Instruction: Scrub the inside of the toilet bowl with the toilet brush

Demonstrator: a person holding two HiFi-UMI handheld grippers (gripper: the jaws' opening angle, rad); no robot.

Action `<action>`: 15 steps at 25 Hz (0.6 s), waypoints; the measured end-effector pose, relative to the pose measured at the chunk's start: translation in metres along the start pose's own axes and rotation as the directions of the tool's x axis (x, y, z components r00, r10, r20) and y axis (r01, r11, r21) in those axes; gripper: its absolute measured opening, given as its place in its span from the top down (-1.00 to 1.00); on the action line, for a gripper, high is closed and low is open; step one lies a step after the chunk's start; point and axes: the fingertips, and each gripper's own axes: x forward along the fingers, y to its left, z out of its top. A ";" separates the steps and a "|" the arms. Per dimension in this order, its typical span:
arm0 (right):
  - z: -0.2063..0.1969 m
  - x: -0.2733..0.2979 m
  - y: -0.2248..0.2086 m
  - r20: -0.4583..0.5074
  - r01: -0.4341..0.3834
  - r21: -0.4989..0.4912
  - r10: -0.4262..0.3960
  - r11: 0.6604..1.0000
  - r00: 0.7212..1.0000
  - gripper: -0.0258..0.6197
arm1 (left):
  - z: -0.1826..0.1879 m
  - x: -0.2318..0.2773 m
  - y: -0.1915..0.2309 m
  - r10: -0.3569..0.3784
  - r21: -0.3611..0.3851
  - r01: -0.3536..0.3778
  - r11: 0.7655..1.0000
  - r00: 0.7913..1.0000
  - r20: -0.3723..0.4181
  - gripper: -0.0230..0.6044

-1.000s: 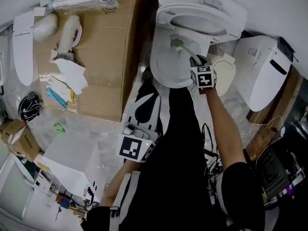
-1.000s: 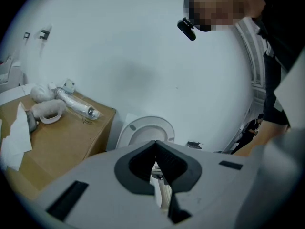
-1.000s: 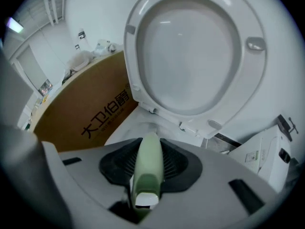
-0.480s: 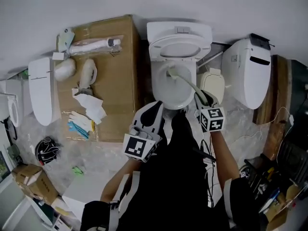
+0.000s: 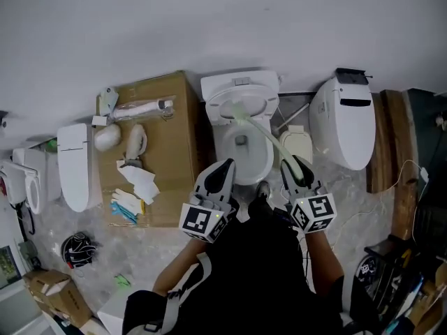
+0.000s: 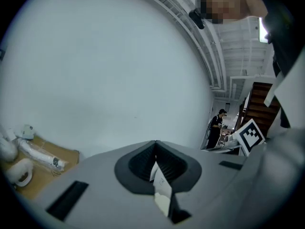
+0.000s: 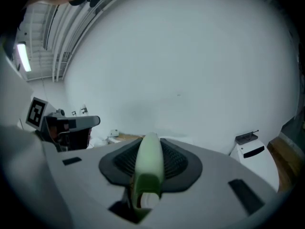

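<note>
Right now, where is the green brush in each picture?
Head view: the brush is in the middle, slanting from the right tongs up-left across the toilet.
Left gripper view: not in it.
Right gripper view: brush at bottom middle, clamped in the right tongs.
Shared landmark: the white wall fills the background of all three views.

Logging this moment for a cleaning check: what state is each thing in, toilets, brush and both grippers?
toilet seat: raised, bowl open.
toilet brush: held by its green handle, slanting across the bowl.
right gripper: shut on the toilet brush.
left gripper: shut, a white slip between its jaws.
neighbouring toilet: lid down.
</note>
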 end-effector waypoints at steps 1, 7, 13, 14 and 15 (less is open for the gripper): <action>0.009 -0.009 0.000 0.017 0.000 0.002 0.000 1.000 1.000 0.54 | 0.007 0.000 -0.007 0.001 -0.001 -0.001 1.000 1.000 0.018 0.90; 0.034 -0.040 -0.003 0.081 0.018 -0.009 -0.017 1.000 0.997 0.54 | 0.020 0.008 -0.024 0.021 0.043 -0.022 0.999 1.000 0.019 0.90; 0.030 -0.034 -0.011 0.061 0.001 -0.032 0.001 0.999 0.998 0.54 | 0.023 0.026 -0.024 0.024 0.051 -0.026 0.998 0.999 0.046 0.90; 0.029 -0.033 -0.012 0.056 0.002 -0.032 0.000 0.999 0.998 0.54 | 0.025 0.028 -0.024 0.023 0.053 -0.025 0.998 0.999 0.047 0.90; 0.029 -0.032 -0.012 0.053 0.004 -0.035 -0.002 0.999 0.999 0.54 | 0.026 0.029 -0.024 0.023 0.055 -0.026 0.998 0.999 0.047 0.90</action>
